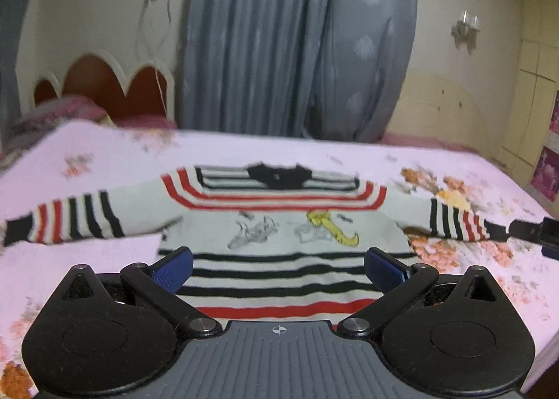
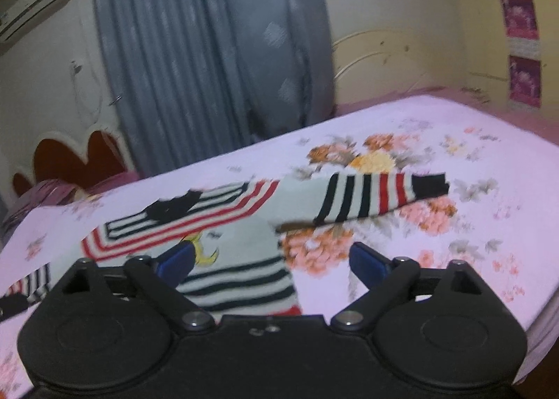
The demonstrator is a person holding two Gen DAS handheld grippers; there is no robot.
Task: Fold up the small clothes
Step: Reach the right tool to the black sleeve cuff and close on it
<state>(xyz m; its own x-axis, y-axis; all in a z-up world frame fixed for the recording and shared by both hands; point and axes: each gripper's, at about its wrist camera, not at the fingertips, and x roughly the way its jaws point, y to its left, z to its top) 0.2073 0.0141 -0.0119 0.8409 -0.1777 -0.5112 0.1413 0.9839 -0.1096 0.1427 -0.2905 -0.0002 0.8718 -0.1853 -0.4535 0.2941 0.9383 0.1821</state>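
Note:
A small white sweater (image 1: 279, 224) with black and red stripes and a cartoon print lies flat on the bed, front up, both sleeves spread out sideways. My left gripper (image 1: 278, 268) is open and empty, hovering over the sweater's lower hem. My right gripper (image 2: 270, 264) is open and empty above the sweater's right edge (image 2: 244, 273), near the right sleeve (image 2: 370, 196). The right gripper also shows at the right edge of the left wrist view (image 1: 548, 235), beside the sleeve's black cuff (image 1: 499, 229).
The bed has a pink floral sheet (image 1: 104, 161). Its near edge (image 2: 545, 315) runs lower right. A scalloped headboard (image 1: 104, 81) and pillows stand at the left. Grey curtains (image 1: 279, 43) hang behind the bed, cabinets (image 1: 534, 85) at right.

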